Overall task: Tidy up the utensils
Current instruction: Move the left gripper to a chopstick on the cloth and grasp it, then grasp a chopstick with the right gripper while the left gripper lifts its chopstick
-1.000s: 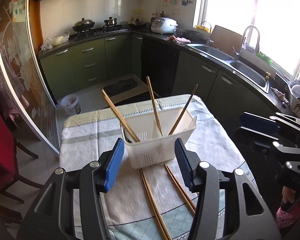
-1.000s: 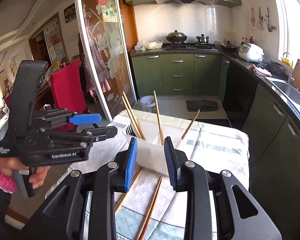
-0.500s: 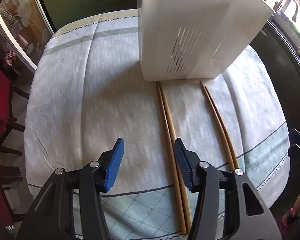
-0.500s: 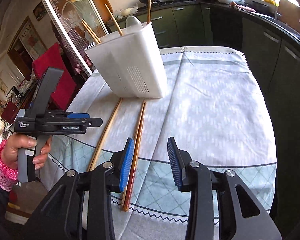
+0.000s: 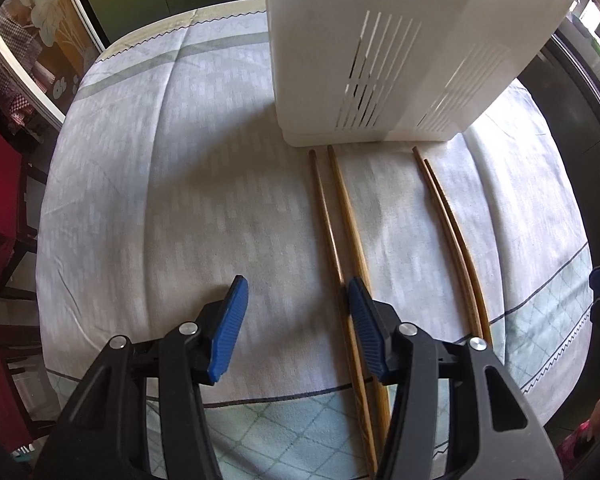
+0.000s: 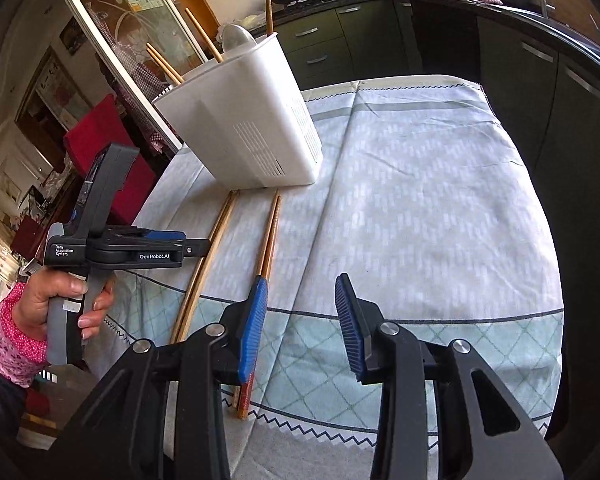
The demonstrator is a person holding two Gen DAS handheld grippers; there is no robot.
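Left hand-held gripper and right hand-held gripper both agape, empty; chopsticks and spoon upright in white holder.

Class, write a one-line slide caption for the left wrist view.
Open left gripper above tablecloth, beside two chopstick pairs before a white holder.

White holder top cut off, chopsticks' near ends hidden behind left tongs

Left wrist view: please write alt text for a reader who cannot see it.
The open left gripper hovers above a clothed table; two chopstick pairs lie before a white utensil holder.
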